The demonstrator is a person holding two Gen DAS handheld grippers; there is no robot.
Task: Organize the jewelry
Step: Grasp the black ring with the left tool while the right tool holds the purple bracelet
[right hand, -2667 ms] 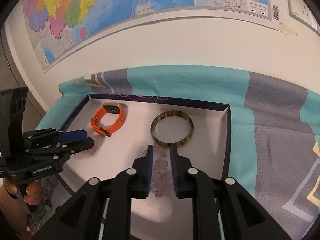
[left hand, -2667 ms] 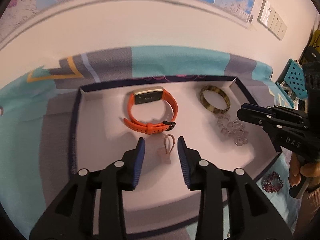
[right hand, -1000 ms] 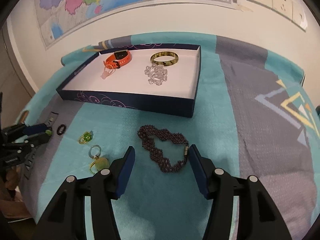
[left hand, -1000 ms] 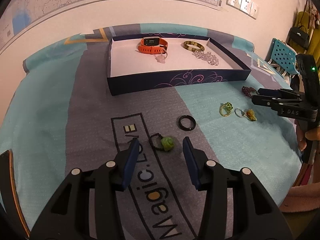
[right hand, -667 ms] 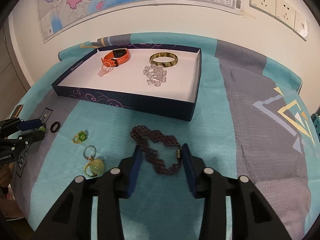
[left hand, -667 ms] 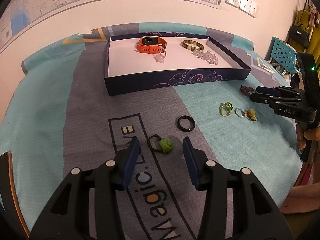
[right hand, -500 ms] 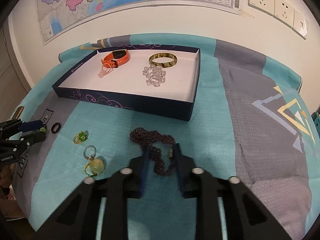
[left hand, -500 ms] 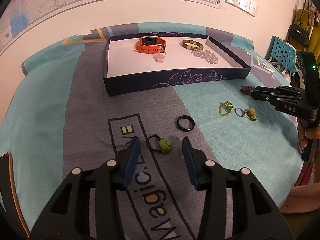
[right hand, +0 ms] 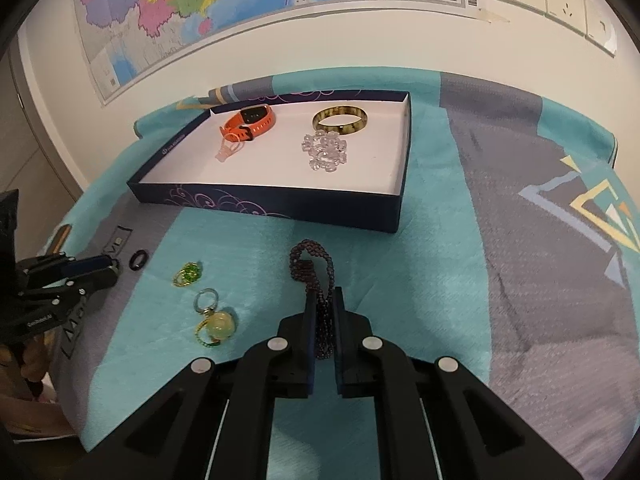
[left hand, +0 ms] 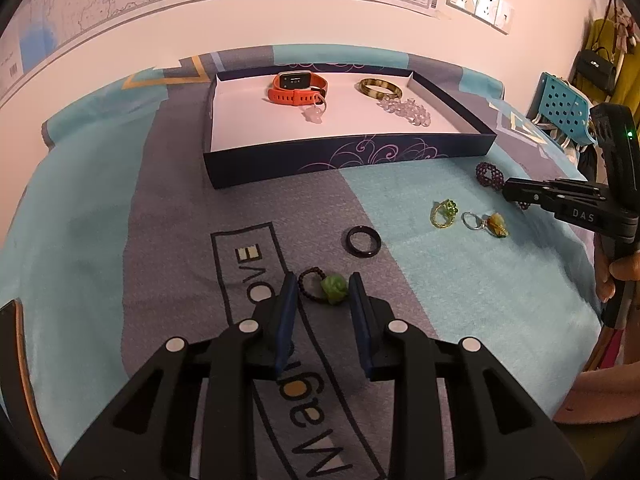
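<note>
My left gripper [left hand: 322, 278] is low over the patterned cloth, its jaws closing. A green bead charm [left hand: 333, 289] on a dark bead loop lies between them, and a small gap shows on each side. My right gripper [right hand: 324, 294] is shut on the purple bead bracelet [right hand: 310, 258], whose bunched loop sticks out past the pads. The navy box [left hand: 348, 158] holds an orange watch [left hand: 298, 86], a tortoiseshell bangle [left hand: 380, 89], a clear crystal bracelet [left hand: 406, 108] and a pink charm [left hand: 314, 112].
On the cloth between the grippers lie a black ring [left hand: 363, 242], a green ring [left hand: 444, 213] and a keyring with a yellow bead [left hand: 494, 224]. A blue perforated chair [left hand: 560, 104] stands past the right edge. A wall with maps runs behind the box.
Both grippers came back from over the box to the near cloth. The right jaws then shut on the purple bracelet and bunched it. The left jaws narrowed around the green charm.
</note>
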